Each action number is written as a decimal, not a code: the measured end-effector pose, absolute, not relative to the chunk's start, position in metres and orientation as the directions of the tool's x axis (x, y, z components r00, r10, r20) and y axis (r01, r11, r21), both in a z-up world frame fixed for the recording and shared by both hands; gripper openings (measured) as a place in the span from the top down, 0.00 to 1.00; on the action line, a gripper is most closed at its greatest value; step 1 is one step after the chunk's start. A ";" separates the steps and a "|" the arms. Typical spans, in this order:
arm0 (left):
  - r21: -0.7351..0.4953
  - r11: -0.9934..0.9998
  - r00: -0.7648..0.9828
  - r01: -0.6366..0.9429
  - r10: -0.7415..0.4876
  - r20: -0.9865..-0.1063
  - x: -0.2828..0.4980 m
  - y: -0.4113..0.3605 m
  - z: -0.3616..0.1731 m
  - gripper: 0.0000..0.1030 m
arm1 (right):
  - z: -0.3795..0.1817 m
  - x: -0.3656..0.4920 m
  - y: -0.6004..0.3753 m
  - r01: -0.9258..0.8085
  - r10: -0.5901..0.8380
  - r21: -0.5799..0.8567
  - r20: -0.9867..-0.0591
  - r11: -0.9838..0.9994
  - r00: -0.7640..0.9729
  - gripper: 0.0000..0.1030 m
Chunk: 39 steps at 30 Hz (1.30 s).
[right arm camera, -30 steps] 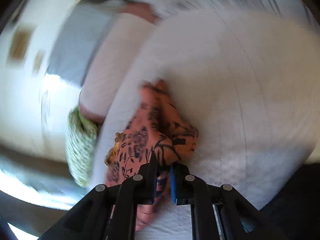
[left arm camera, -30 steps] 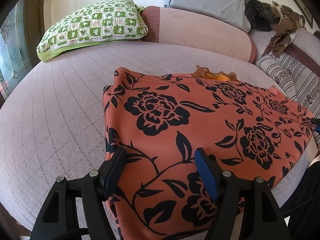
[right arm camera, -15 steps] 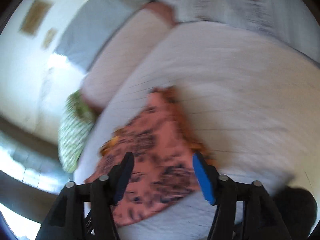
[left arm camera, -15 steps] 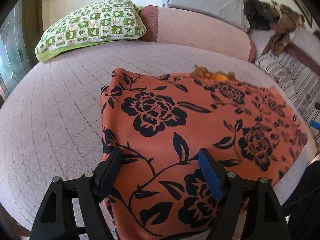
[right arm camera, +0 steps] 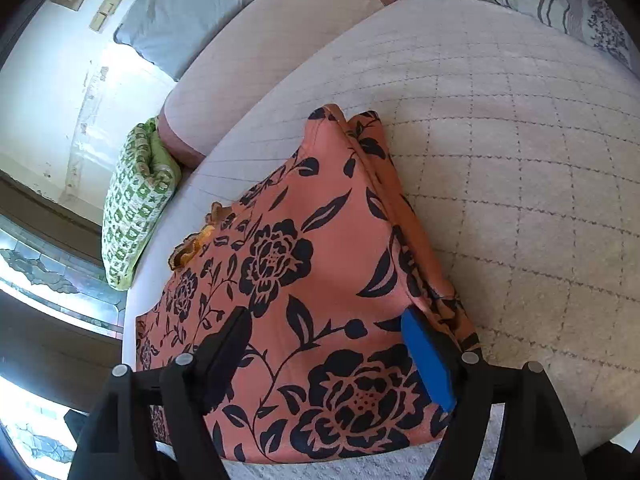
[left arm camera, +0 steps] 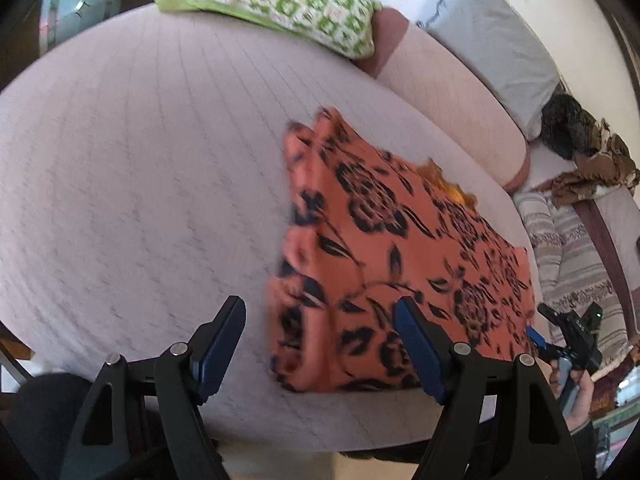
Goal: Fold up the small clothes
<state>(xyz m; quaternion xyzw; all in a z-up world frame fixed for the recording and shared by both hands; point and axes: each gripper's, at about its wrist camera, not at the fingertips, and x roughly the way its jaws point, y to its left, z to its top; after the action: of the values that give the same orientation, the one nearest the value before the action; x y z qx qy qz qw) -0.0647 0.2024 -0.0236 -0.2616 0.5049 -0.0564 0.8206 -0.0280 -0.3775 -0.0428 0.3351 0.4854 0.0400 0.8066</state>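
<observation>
A salmon garment with black flowers [left arm camera: 400, 248] lies folded in a flat rectangle on the quilted pale pink bed [left arm camera: 140, 160]. An orange frill [left arm camera: 444, 180] peeks out at its far edge. My left gripper [left arm camera: 320, 344] hovers over the garment's near left corner. Its jaws are wide and closing a little, and the pads touch no cloth. My right gripper [right arm camera: 330, 344] hangs over the garment [right arm camera: 312, 264] near its right folded edge. Its jaws are opening, with cloth below them but not pinched. In the left wrist view the right gripper [left arm camera: 568, 340] sits in a hand at the garment's right end.
A green checked pillow [left arm camera: 272, 0] and a pink bolster [left arm camera: 452, 112] lie at the bed's far side, with a grey pillow [left arm camera: 492, 48] behind. Striped bedding [left arm camera: 568, 248] and a brown pile of clothes [left arm camera: 592, 160] sit to the right. The bed's near edge is just below both grippers.
My right gripper let go of the bunched garment corner and spread wide, and the cloth now lies flat. My left gripper swung left and rolled, so the garment now sits right of centre.
</observation>
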 end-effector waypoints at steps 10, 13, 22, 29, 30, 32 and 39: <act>-0.401 0.902 0.505 -0.162 -0.273 -0.818 -0.076 0.187 -0.006 0.95 | -0.039 -0.030 -0.386 0.240 0.409 0.592 -0.746 0.770 0.527 0.22; -0.408 0.880 0.366 -0.244 -0.306 -0.879 -0.067 0.191 -0.048 0.91 | -0.040 -0.030 -0.385 0.236 0.413 0.594 -0.743 0.769 0.527 0.21; -0.348 0.924 0.531 -0.155 -0.219 -0.819 -0.015 0.208 0.009 0.40 | -0.040 -0.031 -0.387 0.221 0.442 0.623 -0.722 0.750 0.533 0.19; -0.435 0.877 0.389 -0.204 -0.336 -0.858 0.080 0.227 -0.049 0.47 | -0.041 -0.031 -0.386 0.189 0.450 0.626 -0.709 0.757 0.543 0.18; -0.438 0.876 0.390 -0.202 -0.338 -0.857 0.085 0.224 -0.052 0.50 | -0.041 -0.031 -0.386 0.187 0.452 0.628 -0.707 0.756 0.544 0.18; -0.420 0.887 0.401 -0.190 -0.321 -0.858 0.091 0.224 -0.056 0.76 | -0.042 -0.031 -0.386 0.185 0.455 0.631 -0.704 0.754 0.546 0.18; -0.365 0.923 0.508 -0.120 -0.258 -0.822 0.071 0.219 -0.035 0.87 | -0.042 -0.029 -0.379 0.160 0.441 0.604 -0.714 0.781 0.544 0.15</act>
<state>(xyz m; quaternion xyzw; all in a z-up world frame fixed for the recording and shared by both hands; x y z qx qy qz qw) 0.0705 0.2186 -0.0347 -0.1915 0.4944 -0.0407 0.8469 -0.0289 -0.3788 -0.0418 0.3198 0.4696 0.0858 0.8184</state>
